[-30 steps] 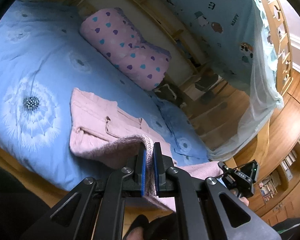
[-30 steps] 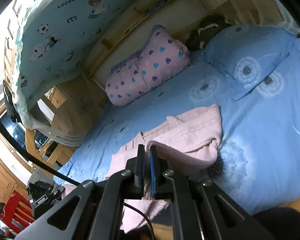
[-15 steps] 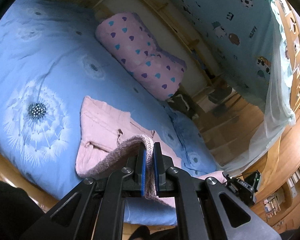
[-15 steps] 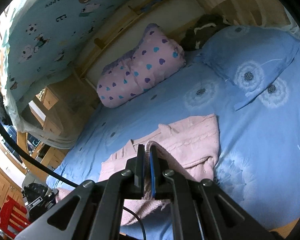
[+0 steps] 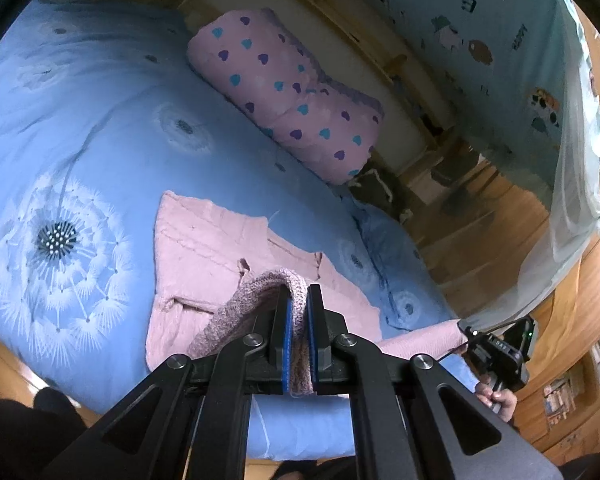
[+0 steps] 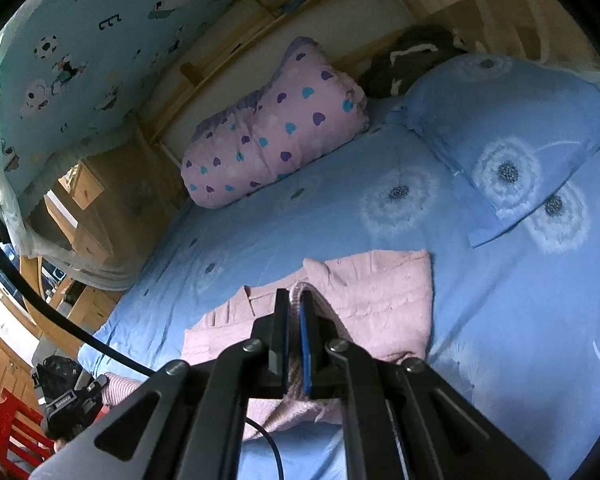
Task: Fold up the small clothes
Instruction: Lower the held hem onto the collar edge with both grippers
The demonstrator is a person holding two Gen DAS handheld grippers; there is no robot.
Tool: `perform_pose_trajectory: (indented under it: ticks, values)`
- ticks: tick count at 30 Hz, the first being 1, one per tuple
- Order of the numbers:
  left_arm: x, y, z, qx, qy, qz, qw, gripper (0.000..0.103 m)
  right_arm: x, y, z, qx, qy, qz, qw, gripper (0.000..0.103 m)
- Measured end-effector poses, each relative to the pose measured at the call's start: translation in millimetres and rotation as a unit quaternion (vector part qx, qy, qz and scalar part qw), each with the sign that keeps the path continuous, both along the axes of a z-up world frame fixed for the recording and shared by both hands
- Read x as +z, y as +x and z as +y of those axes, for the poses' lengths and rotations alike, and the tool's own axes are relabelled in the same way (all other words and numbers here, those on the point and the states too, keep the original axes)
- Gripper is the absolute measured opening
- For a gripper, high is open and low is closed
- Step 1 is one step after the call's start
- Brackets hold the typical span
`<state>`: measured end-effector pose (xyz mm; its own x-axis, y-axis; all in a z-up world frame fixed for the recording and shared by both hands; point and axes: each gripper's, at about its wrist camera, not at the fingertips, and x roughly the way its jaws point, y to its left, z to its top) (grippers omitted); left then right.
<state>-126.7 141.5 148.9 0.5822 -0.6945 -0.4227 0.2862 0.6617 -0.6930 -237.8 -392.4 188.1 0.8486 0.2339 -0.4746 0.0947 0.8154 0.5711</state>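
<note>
The pink knit sweater [image 5: 204, 264] lies on the blue dandelion-print bedspread [image 5: 100, 128], near the bed's front edge. The left gripper [image 5: 298, 320] has its fingers clamped on the sweater's ribbed hem, lifted above the flat part. The right gripper [image 6: 294, 320] has its fingers closed on another section of the same hem, likewise raised. The raised hem spans between both grippers. A pink heart-print quilt roll [image 6: 276, 132] rests at the far side, well apart from the sweater.
</note>
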Motion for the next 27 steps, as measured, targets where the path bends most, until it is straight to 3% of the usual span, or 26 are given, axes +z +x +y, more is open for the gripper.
perform_pose_trajectory:
  ticks: [8, 16, 27]
  values:
    - [6.6, 18.2, -17.1, -0.015, 0.025, -0.004, 0.9996, 0.000, -1.2, 19.4, -11.2, 0.000, 0.001, 0.009, 1.000, 0.004]
    - [-7.7, 42.9, -19.2, -0.013, 0.011, 0.031, 0.9994, 0.000, -13.0, 42.6, -25.1, -0.003, 0.009, 0.025, 1.000, 0.004]
    - [3.2, 84.5, -39.9, -0.016, 0.067, 0.006, 0.9976, 0.000, -26.4, 70.5, -43.8, -0.004, 0.013, 0.031, 0.999, 0.004]
